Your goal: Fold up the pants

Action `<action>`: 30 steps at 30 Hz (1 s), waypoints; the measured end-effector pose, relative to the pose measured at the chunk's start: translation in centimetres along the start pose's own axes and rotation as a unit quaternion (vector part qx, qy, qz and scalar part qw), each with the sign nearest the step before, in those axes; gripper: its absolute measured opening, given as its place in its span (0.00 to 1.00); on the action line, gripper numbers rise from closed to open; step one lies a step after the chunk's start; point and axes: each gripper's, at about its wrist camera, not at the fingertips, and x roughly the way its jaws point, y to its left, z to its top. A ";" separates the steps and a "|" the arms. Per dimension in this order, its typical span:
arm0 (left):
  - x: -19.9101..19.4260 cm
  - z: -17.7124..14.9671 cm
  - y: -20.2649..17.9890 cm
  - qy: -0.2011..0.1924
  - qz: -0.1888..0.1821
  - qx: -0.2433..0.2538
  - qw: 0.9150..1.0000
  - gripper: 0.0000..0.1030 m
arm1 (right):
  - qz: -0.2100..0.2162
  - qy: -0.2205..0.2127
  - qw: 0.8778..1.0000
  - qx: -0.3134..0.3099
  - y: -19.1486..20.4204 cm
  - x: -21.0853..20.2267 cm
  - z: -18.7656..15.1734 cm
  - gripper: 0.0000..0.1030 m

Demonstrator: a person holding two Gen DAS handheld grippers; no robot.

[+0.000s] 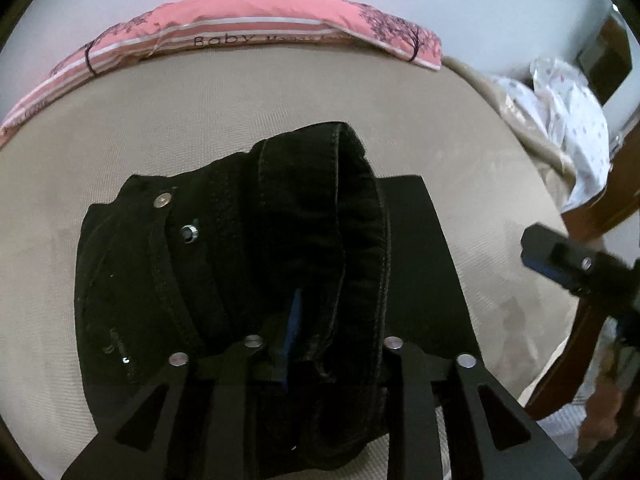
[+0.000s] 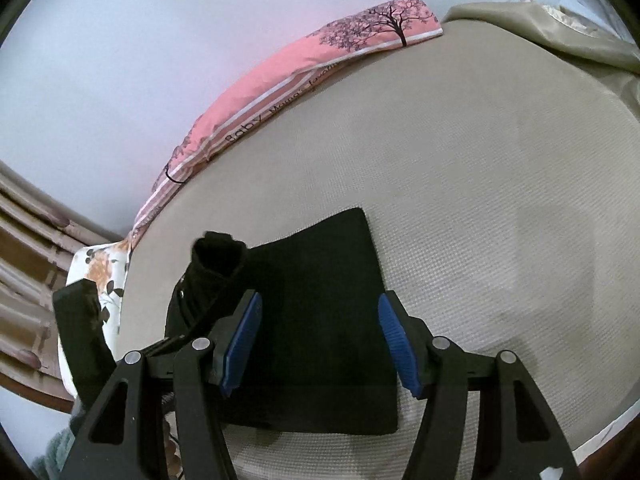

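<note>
Black pants (image 1: 168, 280) lie partly folded on the beige bed (image 1: 280, 96). My left gripper (image 1: 316, 344) is shut on the pants' waistband, holding a bunched loop of it raised above the flat folded part. A blue pad (image 1: 294, 320) shows between the folds. In the right wrist view the folded pants (image 2: 320, 300) lie flat, with the raised waistband (image 2: 218, 260) at their left. My right gripper (image 2: 320, 340) is open and empty just above the folded pants. It also shows at the right edge of the left wrist view (image 1: 560, 260).
A pink pillow (image 1: 248, 36) printed with trees lies along the bed's far edge by the white wall. A beige blanket (image 2: 540, 28) and white patterned cloth (image 1: 568, 112) lie at the right. Wooden furniture (image 1: 592, 320) stands beside the bed. A floral pillow (image 2: 100, 280) lies at the left.
</note>
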 end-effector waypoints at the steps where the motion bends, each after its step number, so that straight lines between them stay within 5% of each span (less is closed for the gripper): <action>1: 0.0 0.0 -0.4 0.001 0.004 0.006 1.000 0.31 | 0.002 0.001 1.000 0.004 -0.2 0.0 0.1 0.57; 3: 0.0 -0.1 -0.8 0.004 -0.001 0.016 1.000 0.42 | 0.012 0.008 1.000 0.014 -0.6 0.0 0.3 0.57; 5: -0.4 0.1 -0.8 0.006 -0.038 0.009 0.999 0.67 | 0.013 0.012 1.000 0.012 -0.8 0.1 0.5 0.57; 6: -0.8 0.1 -0.8 0.001 -0.048 0.004 0.999 0.69 | 0.011 0.012 1.000 0.009 -0.9 0.1 0.7 0.57; 12: -3.7 0.1 -0.5 -0.035 -0.047 0.020 0.998 0.69 | 0.034 0.036 0.999 0.000 -1.1 1.0 1.0 0.57; 17: -6.3 -0.3 4.5 -0.065 -0.010 -0.029 0.997 0.69 | 0.113 0.100 0.988 -0.019 -0.9 3.8 0.9 0.57; 22: -7.0 -1.1 9.9 -0.078 0.052 -0.082 0.992 0.69 | 0.133 0.145 0.979 -0.044 -0.2 6.8 0.5 0.57; 30: -6.3 -3.5 15.2 -0.061 0.095 -0.142 0.983 0.69 | 0.166 0.150 0.972 -0.076 0.4 9.9 1.0 0.57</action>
